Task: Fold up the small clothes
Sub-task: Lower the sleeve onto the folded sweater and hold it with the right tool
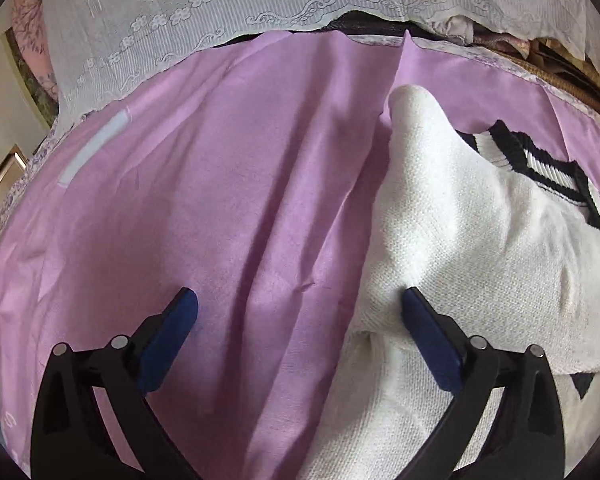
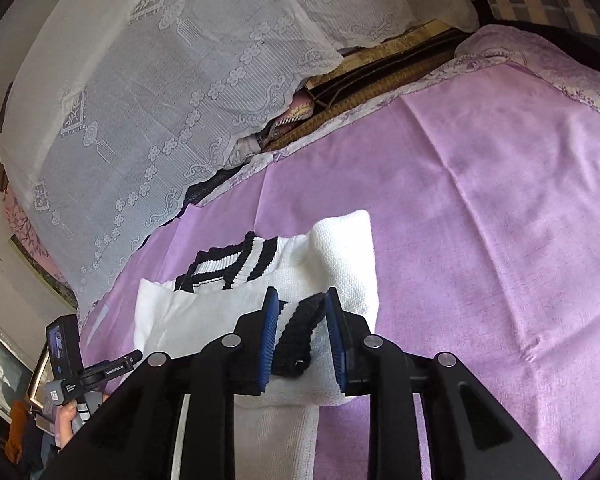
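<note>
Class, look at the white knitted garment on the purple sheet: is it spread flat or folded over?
Folded over. The white knitted garment lies bunched in layers on the purple sheet, with its black-and-white striped trim partly tucked under a fold.

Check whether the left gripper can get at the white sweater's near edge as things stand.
Probably yes. The left gripper has its jaws wide open over the purple sheet, and its right-hand pad already rests against the white sweater. Nothing lies between the jaws and the knit edge.
</note>
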Demonstrator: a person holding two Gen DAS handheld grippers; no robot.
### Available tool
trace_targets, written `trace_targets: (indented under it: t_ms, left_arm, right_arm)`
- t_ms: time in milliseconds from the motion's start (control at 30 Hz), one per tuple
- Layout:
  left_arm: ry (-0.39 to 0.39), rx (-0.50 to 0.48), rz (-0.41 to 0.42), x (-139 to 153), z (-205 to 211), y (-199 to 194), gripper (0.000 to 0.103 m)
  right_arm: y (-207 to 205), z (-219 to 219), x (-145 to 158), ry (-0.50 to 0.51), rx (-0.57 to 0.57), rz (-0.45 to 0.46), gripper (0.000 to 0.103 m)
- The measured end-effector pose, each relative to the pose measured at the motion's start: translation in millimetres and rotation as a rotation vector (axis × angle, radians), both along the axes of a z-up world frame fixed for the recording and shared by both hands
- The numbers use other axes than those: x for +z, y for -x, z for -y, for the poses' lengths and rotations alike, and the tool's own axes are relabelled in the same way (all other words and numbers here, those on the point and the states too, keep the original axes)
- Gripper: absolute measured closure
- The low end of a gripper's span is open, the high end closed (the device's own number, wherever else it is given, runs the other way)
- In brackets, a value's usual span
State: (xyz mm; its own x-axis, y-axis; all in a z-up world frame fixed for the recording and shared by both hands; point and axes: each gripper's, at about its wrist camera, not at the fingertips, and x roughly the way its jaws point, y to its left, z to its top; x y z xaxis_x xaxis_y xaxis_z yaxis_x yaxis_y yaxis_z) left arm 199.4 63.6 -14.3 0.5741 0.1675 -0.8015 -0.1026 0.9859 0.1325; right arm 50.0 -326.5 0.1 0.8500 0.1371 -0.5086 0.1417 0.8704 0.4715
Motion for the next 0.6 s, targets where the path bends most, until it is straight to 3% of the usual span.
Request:
trace_targets:
  t_ms: [67,167,267,333,500,600]
  left_arm:
    - [-0.003,-0.002,0.021,0.4,-0.3,5.1,0.004]
    - [0.022,-0.012,0.1,14.5,-0.4,23.3,0.006]
    - [0.101,-0.055,0.181,39.9,-1.1,32.3,0.006]
    - [0.114,-0.09,0.167,45.2,8.6,21.3,0.006]
    - [0.073,-0.136,0.153,39.7,33.7,-7.0,0.006]
    - [-0.04,-0.089,0.148,32.5,41.7,-28.5,0.006]
  right_arm:
    - [-8.3,-11.3,-3.6,0.006,0.043,-0.017,0.082]
    - [-25.1,-25.9,-20.2,0.068,0.09,-0.13,0.085]
    - [-28.9,-17.7,-28.0,0.048,0.077,-0.151,0.099]
    - [-27.5,-15.3,-28.0,0.036,0.075,-0.144,0.101]
    - [-25.0,-29.6,-11.2,0.112,0.102,-0.076,0.096]
    - [-38.1,-36.9,-0.8,0.137,0.139,-0.071,0.096]
